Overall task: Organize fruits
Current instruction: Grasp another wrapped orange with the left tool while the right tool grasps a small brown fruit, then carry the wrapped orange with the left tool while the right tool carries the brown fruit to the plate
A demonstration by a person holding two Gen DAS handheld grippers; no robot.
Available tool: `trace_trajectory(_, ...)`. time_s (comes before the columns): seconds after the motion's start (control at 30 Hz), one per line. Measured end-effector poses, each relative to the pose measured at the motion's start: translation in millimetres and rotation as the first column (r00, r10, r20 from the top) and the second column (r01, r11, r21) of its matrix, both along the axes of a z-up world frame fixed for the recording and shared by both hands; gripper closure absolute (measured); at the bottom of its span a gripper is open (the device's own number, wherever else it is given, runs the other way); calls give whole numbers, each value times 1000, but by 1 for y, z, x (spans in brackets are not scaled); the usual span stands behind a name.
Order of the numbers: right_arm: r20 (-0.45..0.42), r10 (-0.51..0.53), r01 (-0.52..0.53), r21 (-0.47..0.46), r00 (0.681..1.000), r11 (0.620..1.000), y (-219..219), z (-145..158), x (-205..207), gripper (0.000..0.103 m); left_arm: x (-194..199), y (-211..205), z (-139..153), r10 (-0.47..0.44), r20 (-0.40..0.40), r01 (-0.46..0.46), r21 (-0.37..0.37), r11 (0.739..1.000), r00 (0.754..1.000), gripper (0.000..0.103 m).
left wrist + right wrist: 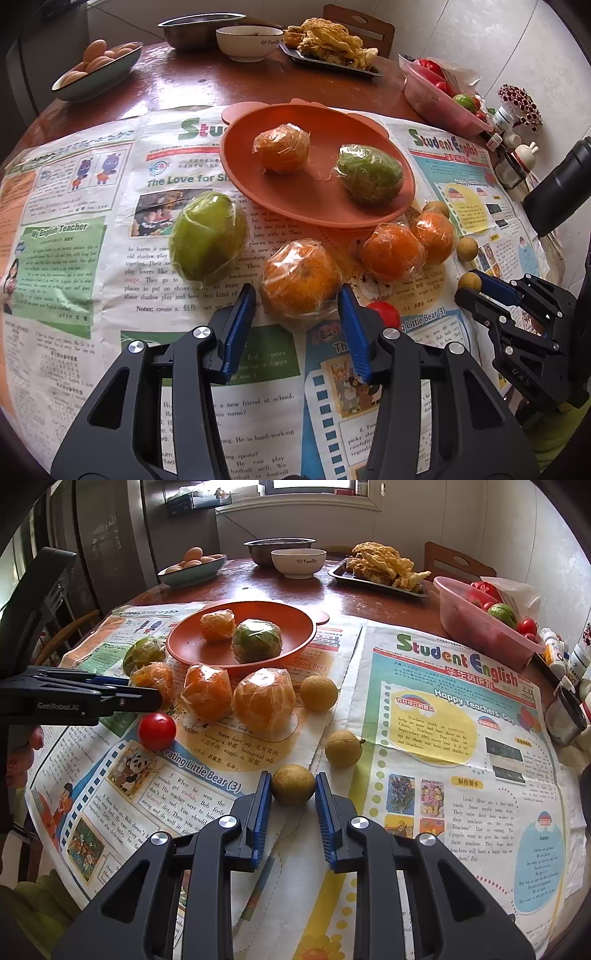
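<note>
Landmark: orange plate [376, 218] on the newspaper-covered bench [177, 85]
Done: one wrapped orange [282, 147] and one wrapped green fruit [369, 173] lie in the plate
Left: green fruit, three wrapped oranges, red tomato [157, 731] and small brown fruits near the plate's front rim
Left tongs [297, 295]: narrowed around a wrapped orange [301, 280], contact unclear
Right tongs [293, 788]: clamped on a brown fruit [293, 784], still low over the newspaper

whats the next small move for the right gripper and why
Probably lift: the right gripper is already shut on the small brown fruit lying on the newspaper, so raising it and carrying it toward the orange plate seems the sensible next step.
</note>
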State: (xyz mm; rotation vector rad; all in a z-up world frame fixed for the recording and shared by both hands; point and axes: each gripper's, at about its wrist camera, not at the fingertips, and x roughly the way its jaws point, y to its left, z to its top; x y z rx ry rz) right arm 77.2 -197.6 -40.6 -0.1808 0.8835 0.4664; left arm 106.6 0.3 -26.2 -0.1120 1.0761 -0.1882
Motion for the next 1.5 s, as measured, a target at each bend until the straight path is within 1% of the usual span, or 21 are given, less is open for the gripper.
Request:
trace_trajectory(0.03, 0, 1, -1, 2, 1000, 1000, 0, 0, 1, 80, 1, -1, 0, -2, 1, 2, 1, 1000, 1000, 67)
trace_trajectory(0.53, 5, 1, -1, 30, 1000, 1000, -1, 9, 1, 80, 4, -1, 2, -14, -6, 14, -9, 1000, 1000, 69)
trace_trajectory(1.0, 38, 6, -8, 58, 999, 998, -1, 28, 4, 80, -4, 4, 33, -7, 53, 8, -16, 1000, 999, 69)
trace_trajectory(1.5, 82, 20, -26, 69, 996, 997, 5, 51, 20, 80, 9, 5, 48, -16, 78, 16, -4, 1000, 997, 69)
